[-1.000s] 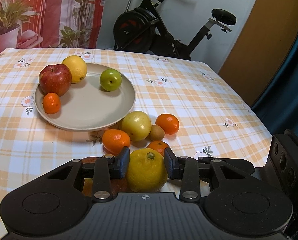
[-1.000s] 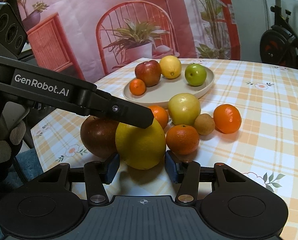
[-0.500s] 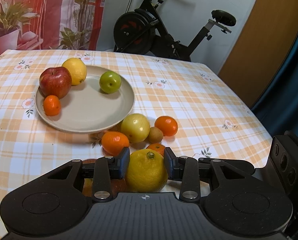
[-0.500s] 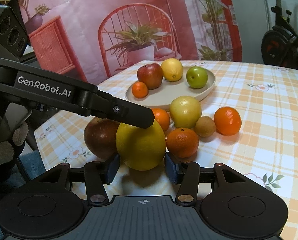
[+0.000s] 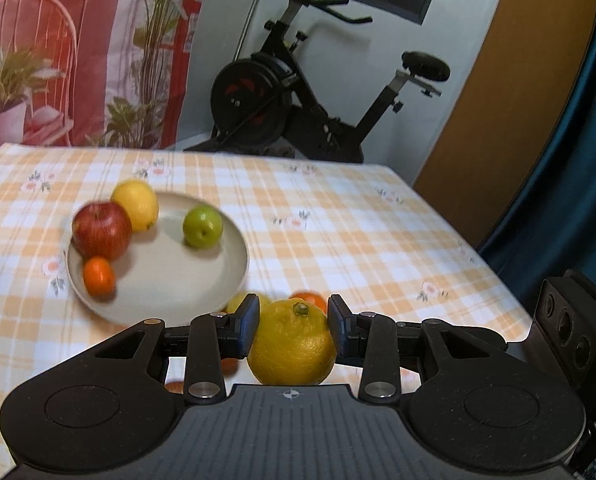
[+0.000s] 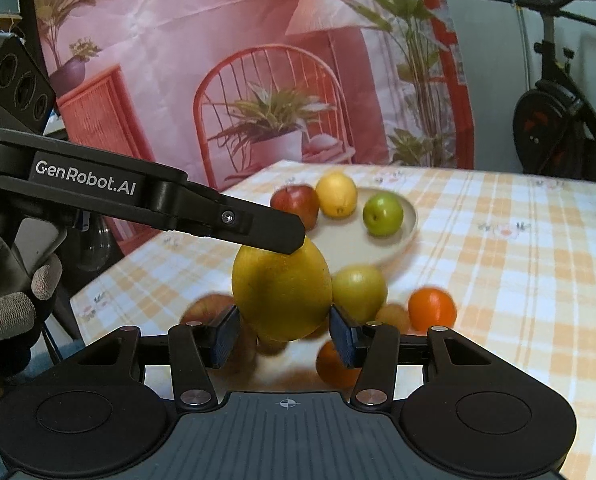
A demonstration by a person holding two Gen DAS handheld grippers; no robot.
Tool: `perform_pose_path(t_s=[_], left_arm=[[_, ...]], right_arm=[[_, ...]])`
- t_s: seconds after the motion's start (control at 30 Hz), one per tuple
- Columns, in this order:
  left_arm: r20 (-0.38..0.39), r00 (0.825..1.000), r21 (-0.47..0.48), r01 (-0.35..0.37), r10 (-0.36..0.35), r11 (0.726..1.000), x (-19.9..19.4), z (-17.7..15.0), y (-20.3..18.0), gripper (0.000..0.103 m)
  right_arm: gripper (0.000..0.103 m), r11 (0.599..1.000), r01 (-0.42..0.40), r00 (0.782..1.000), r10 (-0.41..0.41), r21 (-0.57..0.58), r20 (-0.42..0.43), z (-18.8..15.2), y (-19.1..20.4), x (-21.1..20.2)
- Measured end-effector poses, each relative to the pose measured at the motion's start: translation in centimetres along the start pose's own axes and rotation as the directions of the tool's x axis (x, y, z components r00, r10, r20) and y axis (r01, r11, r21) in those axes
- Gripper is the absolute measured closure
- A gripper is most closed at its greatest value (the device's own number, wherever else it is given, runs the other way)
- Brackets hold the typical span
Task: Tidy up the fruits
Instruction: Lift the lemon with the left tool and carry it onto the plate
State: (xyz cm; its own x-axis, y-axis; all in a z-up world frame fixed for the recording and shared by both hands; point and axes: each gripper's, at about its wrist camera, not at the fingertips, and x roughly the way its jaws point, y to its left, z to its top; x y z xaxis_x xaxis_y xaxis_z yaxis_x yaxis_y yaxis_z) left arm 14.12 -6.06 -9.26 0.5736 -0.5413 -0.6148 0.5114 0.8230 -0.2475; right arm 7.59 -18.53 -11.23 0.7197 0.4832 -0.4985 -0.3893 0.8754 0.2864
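Note:
My left gripper [image 5: 293,326] is shut on a large yellow citrus [image 5: 292,346] and holds it above the table; the same citrus shows in the right wrist view [image 6: 282,292] under the left gripper's finger [image 6: 258,228]. My right gripper [image 6: 284,334] is also closed against this citrus from both sides. A beige plate [image 5: 202,280] holds a red apple [image 5: 102,229], a lemon [image 5: 136,205], a green apple [image 5: 202,227] and a small mandarin [image 5: 98,276]. Loose fruit lies below: a yellow apple [image 6: 358,292], an orange [image 6: 432,308], a dark red apple [image 6: 208,308].
The table has an orange checked cloth [image 5: 358,240]. An exercise bike [image 5: 298,112] stands behind it, with a wall hanging [image 6: 258,80] at the far side. The table's right edge [image 5: 478,256] falls off toward a dark curtain.
Both grippers have risen with the yellow citrus, which has left the table. The loose fruit now sits lower in both views and is blurred by the motion.

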Motion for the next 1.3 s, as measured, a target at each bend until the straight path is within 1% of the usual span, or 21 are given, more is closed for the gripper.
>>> perform_pose_path(t_s=[0.13, 0.2, 0.27, 0.37, 0.57, 0.7, 0.87, 1.07, 1.3], left_arm=[[0.030, 1.000, -0.006, 0.007, -0.006, 1.000, -0.4, 1.8, 0.6, 0.063], [0.035, 0.999, -0.012, 0.009, -0.008, 1.000, -0.3, 2.6, 1.1, 0.063], [0.036, 0.999, -0.021, 0.010, -0.009, 1.000, -0.1, 3.4, 1.8, 0.063], [0.031, 0.999, -0.041, 0.008, -0.007, 0.999, 0.7, 4.3, 2.9, 0.063], [0.000, 1.000, -0.100, 0.027, -0.027, 0.995, 3.4, 6.1, 5.3, 0.063], [-0.022, 0.999, -0.115, 0.030, -0.032, 0.993, 5.2, 6.5, 6.4, 0.063], [-0.064, 0.997, -0.138, 0.027, -0.036, 0.990, 7.2, 6.3, 7.9, 0.063], [-0.095, 0.994, -0.150, 0.046, -0.060, 0.988, 9.4, 6.4, 8.9, 0.063], [-0.108, 0.993, -0.181, 0.030, -0.050, 0.983, 11.3, 6.5, 10.0, 0.063]], right_arm=[[0.057, 1.000, -0.010, 1.000, 0.010, 0.001, 0.007, 2.4, 0.0, 0.5], [0.057, 0.999, -0.029, 1.000, 0.029, 0.017, 0.010, 3.5, -0.4, 0.9], [0.057, 0.999, -0.036, 0.999, 0.036, 0.009, 0.005, 4.6, -0.7, 1.6], [0.057, 0.999, -0.036, 0.999, 0.036, -0.008, -0.017, 5.9, -0.9, 3.0], [0.057, 0.999, -0.009, 0.997, 0.006, -0.031, -0.081, 8.2, -2.1, 6.1], [0.057, 1.000, -0.002, 0.992, 0.002, -0.002, -0.125, 8.7, -3.3, 8.0], [0.057, 0.999, 0.015, 0.981, -0.009, 0.033, -0.191, 8.5, -4.4, 10.6], [0.057, 0.998, 0.056, 0.967, -0.048, 0.023, -0.251, 8.5, -5.3, 12.4], [0.057, 0.996, 0.085, 0.952, -0.083, -0.007, -0.293, 8.7, -5.8, 14.5]])
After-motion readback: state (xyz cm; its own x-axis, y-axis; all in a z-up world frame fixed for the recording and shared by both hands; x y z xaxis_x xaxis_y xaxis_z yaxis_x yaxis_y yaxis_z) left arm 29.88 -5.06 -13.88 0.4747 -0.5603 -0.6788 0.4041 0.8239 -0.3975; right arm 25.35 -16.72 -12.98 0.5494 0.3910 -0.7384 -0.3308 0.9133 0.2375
